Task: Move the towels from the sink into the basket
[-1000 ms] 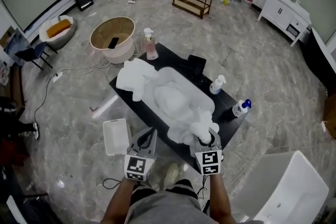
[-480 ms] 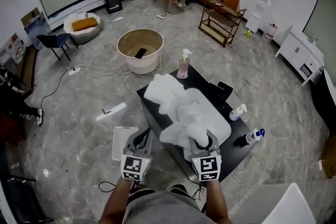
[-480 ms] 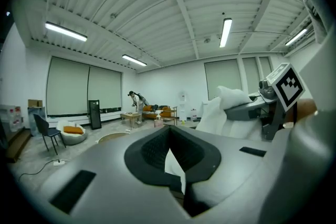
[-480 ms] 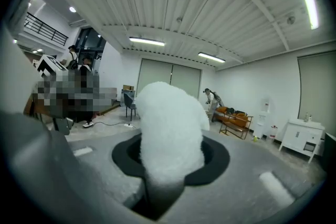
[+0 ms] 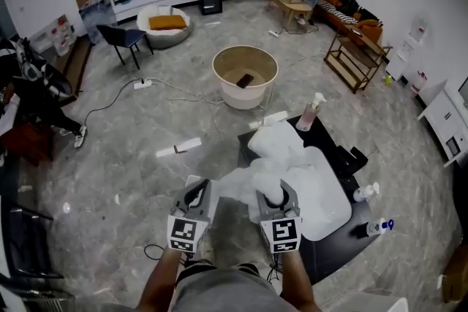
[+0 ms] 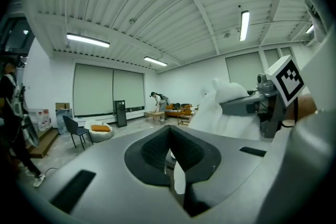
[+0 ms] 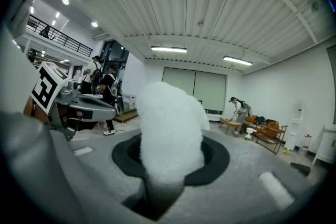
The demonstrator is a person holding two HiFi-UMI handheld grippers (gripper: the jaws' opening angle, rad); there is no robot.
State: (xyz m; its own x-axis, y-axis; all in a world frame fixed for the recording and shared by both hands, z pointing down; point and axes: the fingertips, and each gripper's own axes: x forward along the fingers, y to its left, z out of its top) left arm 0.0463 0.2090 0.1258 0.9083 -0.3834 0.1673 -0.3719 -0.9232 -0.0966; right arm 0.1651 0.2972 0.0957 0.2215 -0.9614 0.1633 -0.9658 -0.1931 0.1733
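Right gripper: pinching a fluffy white towel lifted off the white sink.
Left gripper: jaws pressed together, empty, just beside it.
Round beige basket: well ahead, no towels inside.
Left: this carry, plus a white towel heap beyond the right gripper.

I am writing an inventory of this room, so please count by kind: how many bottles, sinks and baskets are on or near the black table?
Bottles: 3, namely a pink pump bottle, a white bottle and a blue-capped bottle
Sink: 1
Basket: 1
Total: 5
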